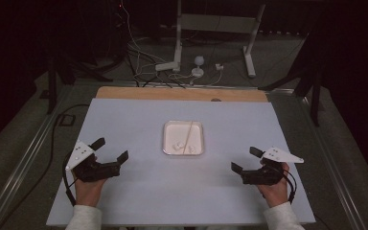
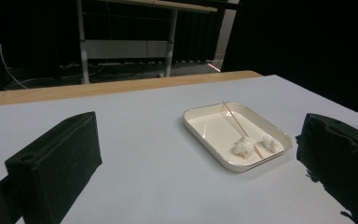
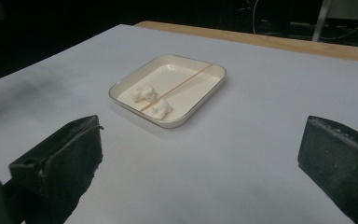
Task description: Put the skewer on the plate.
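Note:
A shallow white tray [image 1: 196, 125] sits at the middle of the pale table. Inside it lie a thin wooden skewer [image 1: 189, 137] and two small white lumps [image 1: 178, 144]. The left gripper view shows the same tray [image 2: 205, 132], skewer [image 2: 236, 120] and lumps [image 2: 244, 147]; the right gripper view shows the tray [image 3: 200, 95], skewer [image 3: 182, 85] and lumps [image 3: 161, 108] too. My left gripper [image 1: 110, 150] rests near the table's left edge, open and holding nothing. My right gripper [image 1: 246, 159] is at the right side, also open and holding nothing. Both point toward the tray from a distance.
A wooden strip [image 1: 182, 94] runs along the table's far edge. Beyond it stand a white metal stand [image 1: 215, 28], cables [image 1: 143, 67] and a small white lamp-like object [image 1: 198, 66] on the floor. Dark surroundings flank the table.

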`<move>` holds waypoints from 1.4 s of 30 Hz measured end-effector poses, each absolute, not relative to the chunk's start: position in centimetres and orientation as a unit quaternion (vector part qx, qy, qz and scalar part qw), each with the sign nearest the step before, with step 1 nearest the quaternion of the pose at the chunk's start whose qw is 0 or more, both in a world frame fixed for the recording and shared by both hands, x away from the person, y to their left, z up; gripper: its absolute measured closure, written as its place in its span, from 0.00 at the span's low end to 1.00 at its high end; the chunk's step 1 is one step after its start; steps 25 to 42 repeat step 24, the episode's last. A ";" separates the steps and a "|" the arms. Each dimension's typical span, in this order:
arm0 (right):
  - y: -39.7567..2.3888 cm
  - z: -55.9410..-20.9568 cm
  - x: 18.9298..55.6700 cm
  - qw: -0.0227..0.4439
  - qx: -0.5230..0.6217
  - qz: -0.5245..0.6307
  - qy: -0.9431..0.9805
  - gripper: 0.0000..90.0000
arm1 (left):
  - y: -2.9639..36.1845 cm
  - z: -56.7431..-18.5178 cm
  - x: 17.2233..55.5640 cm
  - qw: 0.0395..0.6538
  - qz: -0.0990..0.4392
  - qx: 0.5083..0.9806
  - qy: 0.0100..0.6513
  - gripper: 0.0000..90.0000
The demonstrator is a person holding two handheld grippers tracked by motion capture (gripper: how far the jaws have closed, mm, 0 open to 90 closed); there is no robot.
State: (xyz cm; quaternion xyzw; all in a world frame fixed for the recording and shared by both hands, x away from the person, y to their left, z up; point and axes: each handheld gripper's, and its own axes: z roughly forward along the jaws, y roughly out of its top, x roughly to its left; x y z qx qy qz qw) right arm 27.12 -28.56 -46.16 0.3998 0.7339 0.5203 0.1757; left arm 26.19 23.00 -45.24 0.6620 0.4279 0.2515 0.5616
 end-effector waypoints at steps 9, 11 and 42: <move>-29.5 -46.6 26.9 0.193 0.402 0.524 0.725 0.00 | 23.7 -45.8 25.8 0.560 0.254 0.658 0.434 0.01; -29.7 -46.6 26.9 0.196 0.402 0.527 0.723 0.00 | 24.0 -45.9 25.5 0.556 0.260 0.658 0.436 0.01; -30.1 -47.3 27.1 0.209 0.405 0.517 0.725 0.00 | 25.1 -46.3 25.4 0.554 0.260 0.654 0.444 0.01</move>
